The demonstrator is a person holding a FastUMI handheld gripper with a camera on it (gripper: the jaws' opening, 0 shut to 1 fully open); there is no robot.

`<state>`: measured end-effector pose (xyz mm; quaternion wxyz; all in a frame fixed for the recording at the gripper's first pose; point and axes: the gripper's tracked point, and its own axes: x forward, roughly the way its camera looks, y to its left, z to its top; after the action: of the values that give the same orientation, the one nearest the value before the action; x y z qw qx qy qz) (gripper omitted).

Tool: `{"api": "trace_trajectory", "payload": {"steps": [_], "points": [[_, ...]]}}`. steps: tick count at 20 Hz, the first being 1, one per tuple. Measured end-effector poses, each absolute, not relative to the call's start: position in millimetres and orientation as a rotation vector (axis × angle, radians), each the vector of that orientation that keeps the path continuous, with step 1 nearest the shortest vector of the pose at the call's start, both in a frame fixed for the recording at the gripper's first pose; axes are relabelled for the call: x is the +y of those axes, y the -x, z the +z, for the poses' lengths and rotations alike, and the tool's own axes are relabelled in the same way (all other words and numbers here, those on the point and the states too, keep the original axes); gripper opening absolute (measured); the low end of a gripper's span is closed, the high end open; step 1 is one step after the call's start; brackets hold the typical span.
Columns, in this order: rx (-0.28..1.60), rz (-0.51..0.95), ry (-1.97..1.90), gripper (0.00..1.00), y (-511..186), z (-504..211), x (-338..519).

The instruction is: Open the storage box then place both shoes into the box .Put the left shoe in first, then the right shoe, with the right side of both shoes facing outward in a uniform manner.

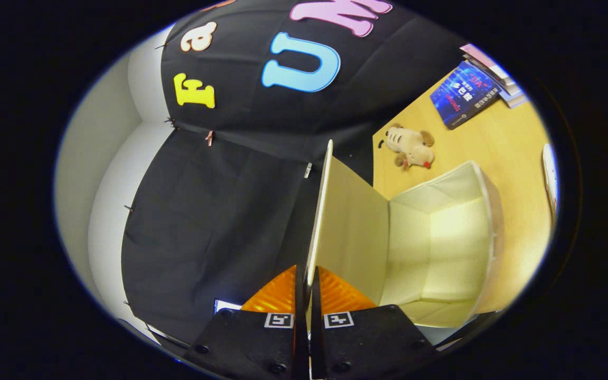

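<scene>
Gripping the lid (346, 221) edge-on, gripper (308, 287) clamped tight, both fingers (277, 295) pressed flat against the thin panel from either side. Lid running straight ahead from between the jaws, swung wide open and away from the box (462, 211). Box mouth gaping just beside the fingers, off to one side of the lid, pale inner walls showing, nothing seen inside. Hinged along the far seam where lid meets box. Resting on a wooden table (515, 153). Beyond the box, well apart from the fingers, a small plush dog (412, 146) lying on the tabletop. Farther off still, a blue book (462, 94) beside a short stack of others (496, 71) near the table's far end. On the other side of the lid, dark cloth (203, 221) hanging behind, white wall (108, 174) past that.
</scene>
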<state>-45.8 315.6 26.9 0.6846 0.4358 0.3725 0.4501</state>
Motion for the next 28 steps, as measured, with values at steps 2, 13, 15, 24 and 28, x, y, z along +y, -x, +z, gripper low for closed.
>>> {"api": "trace_trajectory", "payload": {"steps": [2,13,15,24,28], "points": [[0.832,1.032,-0.967,0.06,50,32,343],[0.919,1.04,-0.877,0.08,63,10,474],[0.939,1.037,-0.841,0.08,64,-3,494],[0.998,1.038,-0.649,0.54,69,-47,519],[0.899,0.955,-0.559,0.98,50,-48,474]]}}
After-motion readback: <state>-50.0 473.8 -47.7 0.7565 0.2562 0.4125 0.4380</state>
